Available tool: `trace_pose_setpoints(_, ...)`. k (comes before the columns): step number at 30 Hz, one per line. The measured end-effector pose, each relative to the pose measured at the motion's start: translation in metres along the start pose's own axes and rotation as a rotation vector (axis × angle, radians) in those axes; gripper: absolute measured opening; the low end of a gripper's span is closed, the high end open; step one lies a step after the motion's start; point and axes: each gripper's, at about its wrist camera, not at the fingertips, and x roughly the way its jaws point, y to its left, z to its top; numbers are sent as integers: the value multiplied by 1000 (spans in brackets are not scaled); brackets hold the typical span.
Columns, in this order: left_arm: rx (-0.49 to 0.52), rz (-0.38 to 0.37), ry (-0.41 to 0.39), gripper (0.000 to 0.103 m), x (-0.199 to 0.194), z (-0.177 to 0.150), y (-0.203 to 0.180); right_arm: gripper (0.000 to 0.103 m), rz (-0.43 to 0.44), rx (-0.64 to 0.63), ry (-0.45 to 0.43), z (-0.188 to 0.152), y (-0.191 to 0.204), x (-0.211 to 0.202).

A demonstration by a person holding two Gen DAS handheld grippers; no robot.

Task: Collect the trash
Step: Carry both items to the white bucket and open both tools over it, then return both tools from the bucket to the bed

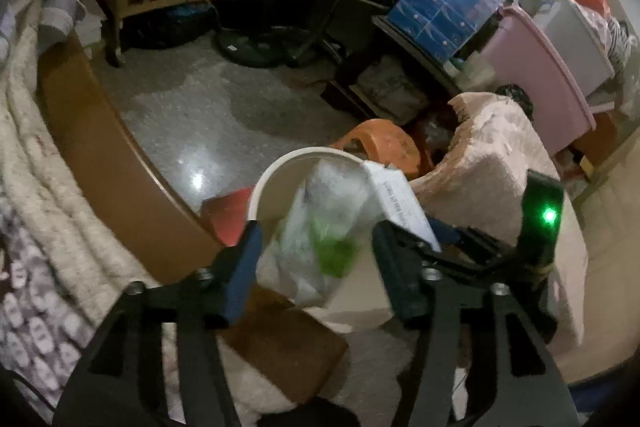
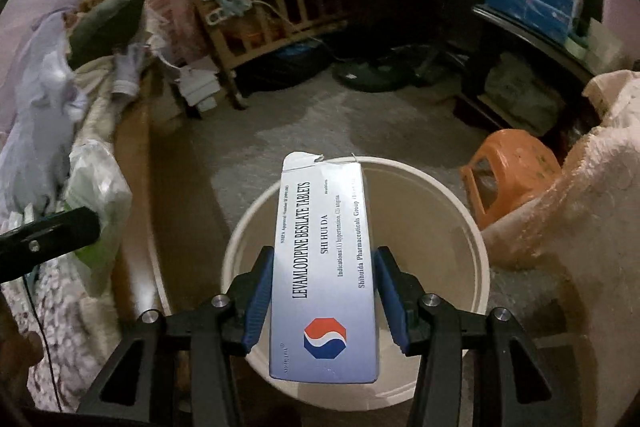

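Cardboard tablet box (image 2: 326, 267) is pinched at its long edges by right gripper (image 2: 324, 297), hanging over the white bucket (image 2: 478, 267). Light but crushable imo, so edges = best hold. Left gripper (image 1: 316, 267) is spread w/ a limp plastic bag (image 1: 320, 235) loose between (slippery).

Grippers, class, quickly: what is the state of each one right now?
Left gripper: open; crumpled clear plastic bag sits loose between its fingers.
Right gripper: shut on the white cardboard tablet box, above the white round bucket.
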Motion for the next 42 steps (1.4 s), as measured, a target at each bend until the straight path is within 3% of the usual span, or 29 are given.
trace_pose_setpoints(5, -7, 26, -3, 59, -5, -4, 6, 55, -8, 19, -11, -2, -1, 3)
trace_pose_setpoints(14, -32, 297, -64, 59, -50, -32, 49, 57, 66, -41, 12, -11, 42, 8)
trace_pose_setpoints(18, -58, 383, -89, 59, -73, -50, 73, 57, 109, -80, 14, -11, 72, 4)
trace_pose_setpoints(29, -195, 564, -151, 59, -152, -106, 144, 60, 253, -240, -17, -17, 185, -21)
trace_pose_setpoints(42, -397, 738, -200, 59, -267, -192, 237, 62, 445, -469, 65, -56, 342, -21)
